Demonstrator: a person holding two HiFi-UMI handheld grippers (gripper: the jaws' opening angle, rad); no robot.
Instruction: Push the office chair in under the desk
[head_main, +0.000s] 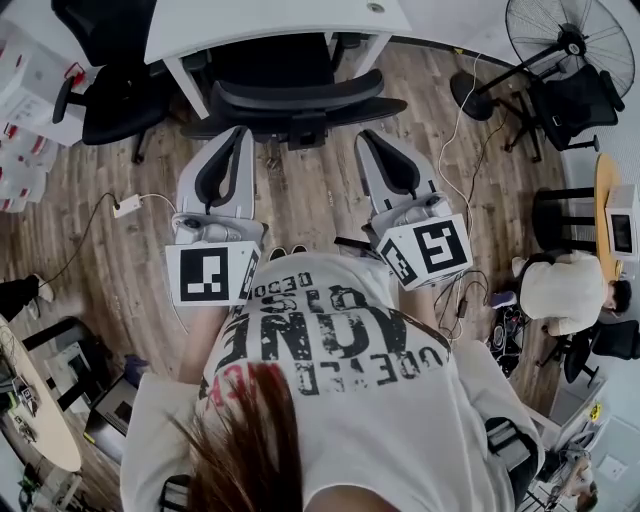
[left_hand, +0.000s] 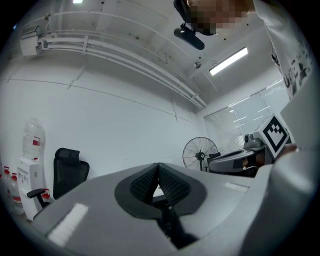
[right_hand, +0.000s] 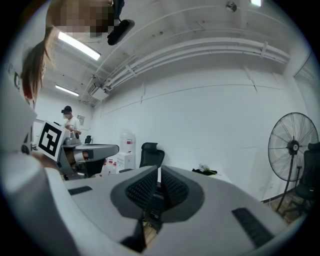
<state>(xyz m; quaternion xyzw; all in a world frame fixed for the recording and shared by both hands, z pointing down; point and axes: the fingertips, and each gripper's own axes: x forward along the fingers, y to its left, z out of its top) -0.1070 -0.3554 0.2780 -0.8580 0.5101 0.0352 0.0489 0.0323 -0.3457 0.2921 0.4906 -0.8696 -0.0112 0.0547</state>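
A black office chair stands at the white desk, its seat partly under the desktop and its curved backrest towards me. My left gripper and right gripper are held side by side, both pointing at the backrest, tips just short of it; I cannot tell whether they touch. In the left gripper view the left gripper has its ribbed pads pressed together with nothing between them. The right gripper is likewise shut and empty in its own view.
A second black chair stands left of the desk. A standing fan and cables are at the right, a white adapter with its cord on the wood floor at the left. Another person sits at the far right by a round table.
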